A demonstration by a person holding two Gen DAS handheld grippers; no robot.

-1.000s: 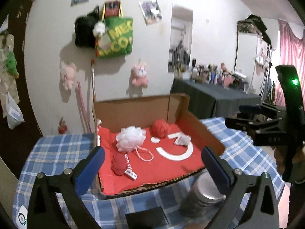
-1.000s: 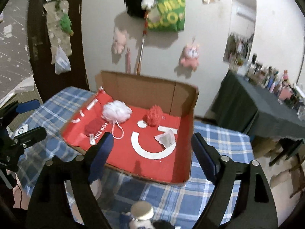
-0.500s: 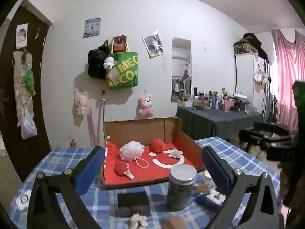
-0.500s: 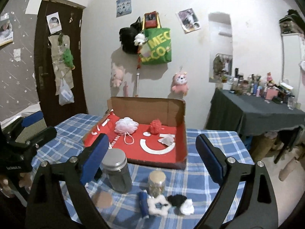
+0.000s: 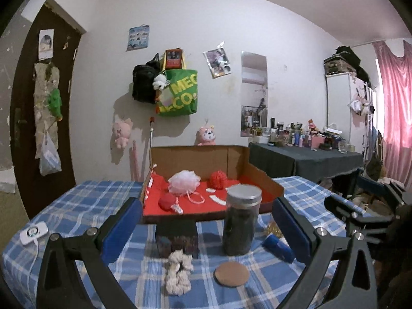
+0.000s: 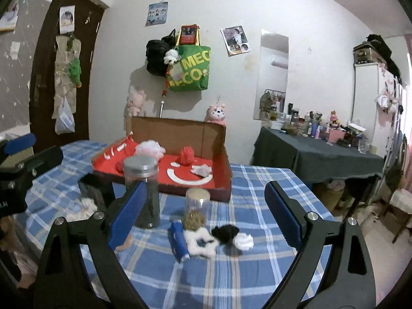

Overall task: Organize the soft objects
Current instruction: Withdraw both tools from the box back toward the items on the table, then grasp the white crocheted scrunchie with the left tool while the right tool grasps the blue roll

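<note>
A cardboard box with a red floor (image 5: 262,177) (image 6: 226,159) stands on the checked table. In it lie a pink mesh puff (image 5: 184,181) (image 6: 150,149), a red yarn ball (image 5: 218,179) (image 6: 186,155), a red pouf (image 5: 166,202) and a pale soft piece (image 6: 202,170). In front of the box, a beige scrunchie (image 5: 179,270) lies below my left gripper (image 5: 206,229), which is open and empty. A white scrunchie (image 6: 199,242), a black scrunchie (image 6: 226,233) and a small white puff (image 6: 243,240) lie under my right gripper (image 6: 203,216), also open and empty.
A tall dark jar with a metal lid (image 5: 242,221) (image 6: 144,190), a black box (image 5: 177,237), a small clear jar (image 6: 197,206), a blue tube (image 6: 179,239) (image 5: 278,247) and a brown disc (image 5: 231,274) stand before the cardboard box. A white device (image 5: 33,231) lies at the table's left edge.
Both grippers have pulled back and lowered from above the cardboard box toward the table's near side. The jars and scrunchies have come into view. Both stay open.
</note>
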